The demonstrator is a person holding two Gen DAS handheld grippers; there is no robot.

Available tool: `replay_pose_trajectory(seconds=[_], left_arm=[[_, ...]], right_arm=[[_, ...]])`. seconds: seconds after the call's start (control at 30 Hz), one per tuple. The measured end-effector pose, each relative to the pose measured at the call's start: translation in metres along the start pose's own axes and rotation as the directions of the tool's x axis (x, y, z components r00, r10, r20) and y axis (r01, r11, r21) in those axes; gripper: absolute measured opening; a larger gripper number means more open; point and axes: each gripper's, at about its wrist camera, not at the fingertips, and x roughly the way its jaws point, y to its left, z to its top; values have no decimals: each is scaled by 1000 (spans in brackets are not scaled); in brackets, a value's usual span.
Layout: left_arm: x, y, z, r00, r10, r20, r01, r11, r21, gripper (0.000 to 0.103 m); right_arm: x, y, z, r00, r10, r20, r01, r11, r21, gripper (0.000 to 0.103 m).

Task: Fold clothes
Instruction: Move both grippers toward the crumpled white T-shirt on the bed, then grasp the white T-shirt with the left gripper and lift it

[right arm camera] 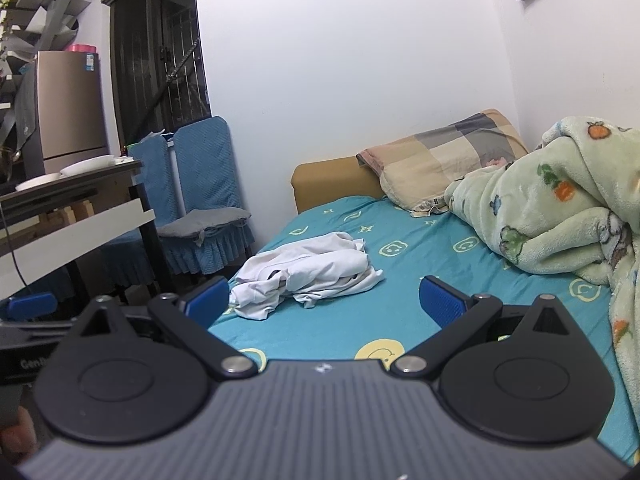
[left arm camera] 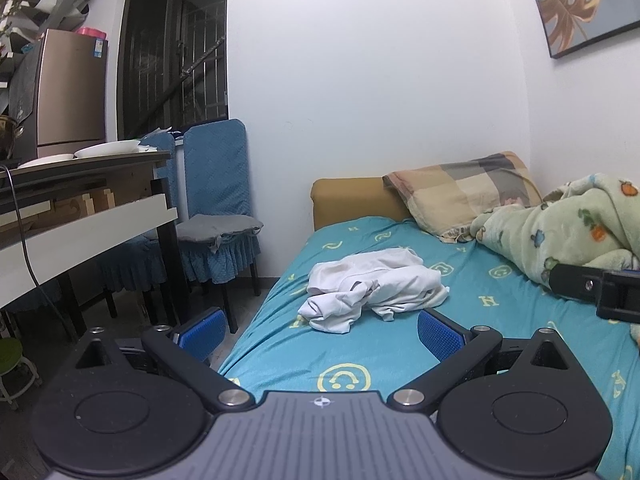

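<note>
A crumpled white garment lies in a heap on the teal bed sheet, near the bed's left edge. It also shows in the right wrist view. My left gripper is open and empty, held short of the garment. My right gripper is open and empty, also short of the garment and a little to its right. Part of the right gripper's body shows at the right edge of the left wrist view.
A green patterned blanket is piled on the bed's right side, with a plaid pillow at the head. Two blue covered chairs and a table with white plates stand left of the bed.
</note>
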Motion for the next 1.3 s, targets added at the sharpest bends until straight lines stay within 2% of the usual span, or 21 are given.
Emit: replay_pose_trajectory(seconds=[0.17, 0.33, 0.47, 0.6, 0.73, 0.8, 0.87, 0.9, 1.03, 1.13, 1.17, 1.23, 1.3], left_arm=[[2, -2, 0, 1000, 12, -14, -12, 1000, 19, 103], [6, 4, 4, 999, 12, -42, -12, 1000, -13, 103], [1, 11, 18, 998, -26, -51, 23, 998, -60, 103], [-9, 9, 47, 999, -46, -14, 45, 999, -23, 103], [-22, 3, 81, 998, -19, 65, 15, 998, 54, 103], [-18, 1, 102, 998, -3, 66, -1, 998, 61, 103], [-6, 1, 124, 999, 11, 40, -13, 998, 61, 103], [5, 1, 136, 999, 38, 1, -38, 998, 59, 103], [57, 2, 165, 992, 25, -127, -30, 999, -36, 103], [96, -8, 157, 994, -39, -105, 41, 999, 16, 103], [113, -14, 149, 994, -40, -105, 46, 997, 57, 102], [150, -26, 128, 993, -36, -109, 51, 989, 140, 101], [200, -30, 104, 988, -54, -145, 76, 986, 150, 98]], right_arm=[[-1, -1, 2, 1000, 5, 13, -5, 1000, 16, 103], [-8, -2, 10, 999, 3, 48, -5, 999, 54, 103], [-22, -2, 24, 989, -4, 147, -9, 996, 92, 103], [-37, -3, 53, 970, -25, 243, -2, 994, 108, 103], [-41, -5, 96, 965, -26, 260, 11, 998, 59, 103], [-41, -5, 117, 963, -36, 267, 29, 999, 31, 103], [-40, -9, 136, 961, -48, 274, 36, 998, 49, 103], [-38, -12, 142, 961, -48, 272, 30, 997, 70, 103], [-20, -19, 147, 976, -49, 213, 12, 985, 172, 103], [1, -16, 125, 986, -32, 166, 2, 984, 179, 103], [10, -15, 114, 988, -29, 151, 4, 986, 165, 103], [31, -20, 90, 993, -52, 105, 36, 989, 146, 103], [59, -31, 68, 996, -81, 28, 75, 983, 167, 103]])
